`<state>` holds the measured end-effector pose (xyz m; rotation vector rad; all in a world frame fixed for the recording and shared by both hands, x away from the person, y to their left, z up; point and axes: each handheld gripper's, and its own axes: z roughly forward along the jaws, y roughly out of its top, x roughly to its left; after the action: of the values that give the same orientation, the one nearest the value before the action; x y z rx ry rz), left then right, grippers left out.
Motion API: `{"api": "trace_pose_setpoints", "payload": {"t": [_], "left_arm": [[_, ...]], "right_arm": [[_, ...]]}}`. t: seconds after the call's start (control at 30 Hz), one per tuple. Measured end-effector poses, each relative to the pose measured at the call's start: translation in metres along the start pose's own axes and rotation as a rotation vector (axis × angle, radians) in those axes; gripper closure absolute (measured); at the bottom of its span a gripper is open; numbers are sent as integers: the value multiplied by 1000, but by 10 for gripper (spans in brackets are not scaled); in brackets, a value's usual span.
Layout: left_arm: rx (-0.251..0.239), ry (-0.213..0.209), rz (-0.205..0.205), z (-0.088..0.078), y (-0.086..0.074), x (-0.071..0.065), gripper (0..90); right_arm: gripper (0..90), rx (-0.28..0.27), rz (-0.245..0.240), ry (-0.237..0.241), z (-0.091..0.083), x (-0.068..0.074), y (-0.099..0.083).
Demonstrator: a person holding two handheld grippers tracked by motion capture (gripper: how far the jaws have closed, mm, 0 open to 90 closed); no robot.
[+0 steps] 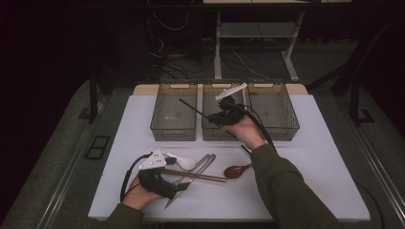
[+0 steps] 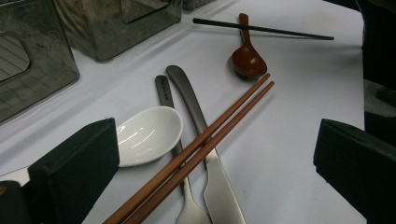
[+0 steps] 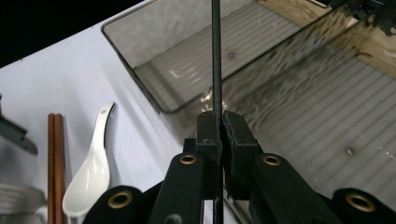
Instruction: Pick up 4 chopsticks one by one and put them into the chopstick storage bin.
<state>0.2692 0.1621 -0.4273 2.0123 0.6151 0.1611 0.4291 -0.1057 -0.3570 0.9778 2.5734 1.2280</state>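
Note:
My right gripper point(image 1: 220, 117) hovers over the middle smoky bin point(image 1: 223, 135), shut on a thin black chopstick point(image 1: 193, 109) that sticks out up and left toward the left bin point(image 1: 174, 132). In the right gripper view the pads point(image 3: 210, 130) pinch the black chopstick point(image 3: 215, 56) tight. My left gripper point(image 1: 179, 187) rests low at the table's front left, its jaws wide apart with nothing gripped. Ahead of it lie a white ceramic spoon point(image 2: 147, 135), a pair of brown chopsticks point(image 2: 219, 128), a metal knife point(image 2: 187, 93) and a red-brown spoon point(image 2: 246, 58).
A second black chopstick point(image 2: 280, 31) lies on the white tabletop across the red-brown spoon's handle. A third smoky bin point(image 1: 282, 130) stands at the back right. A metal utensil handle point(image 2: 163, 91) lies beside the knife. The white table point(image 1: 325, 157) ends at dark floor on all sides.

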Motion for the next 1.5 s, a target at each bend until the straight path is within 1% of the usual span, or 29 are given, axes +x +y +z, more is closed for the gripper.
{"api": "trace_pose_setpoints", "payload": {"t": [0.2,0.33,0.37,0.47,0.63,0.8,0.97,1.03,1.1,1.13,1.2,1.23,1.33,1.5], "left_arm": [[-6,-4,1,0,1,-1,0],[-11,-7,-2,-1,1,-1,0],[-10,-6,6,-1,1,-1,0],[-12,-9,6,-1,1,-1,0],[-13,-12,1,-1,1,-1,0],[-20,-14,7,-2,2,-1,0],[-24,-12,-1,-4,2,-1,0],[-27,-14,-4,-4,2,0,0],[-27,-14,-3,-4,2,0,0],[-28,-14,-4,-4,2,0,0],[-27,-15,-3,-4,2,0,0],[-27,-15,-4,-4,2,0,0],[-30,-15,-6,-4,2,0,0],[-32,-15,-5,-4,2,0,0]], "right_arm": [[854,25,-4,-12,16,4,18],[854,33,-1,-19,26,5,27],[854,36,1,-21,28,5,29],[854,49,5,-25,39,6,35],[854,69,10,-41,55,6,44],[854,90,9,-61,71,8,55],[854,109,11,-81,84,11,66],[854,118,16,-89,90,13,69],[854,131,11,-96,96,13,71],[854,133,21,-100,98,14,72],[854,142,10,-98,102,14,73],[854,144,23,-103,104,15,75],[854,156,19,-117,109,14,76],[850,169,34,-133,114,12,78]]}}
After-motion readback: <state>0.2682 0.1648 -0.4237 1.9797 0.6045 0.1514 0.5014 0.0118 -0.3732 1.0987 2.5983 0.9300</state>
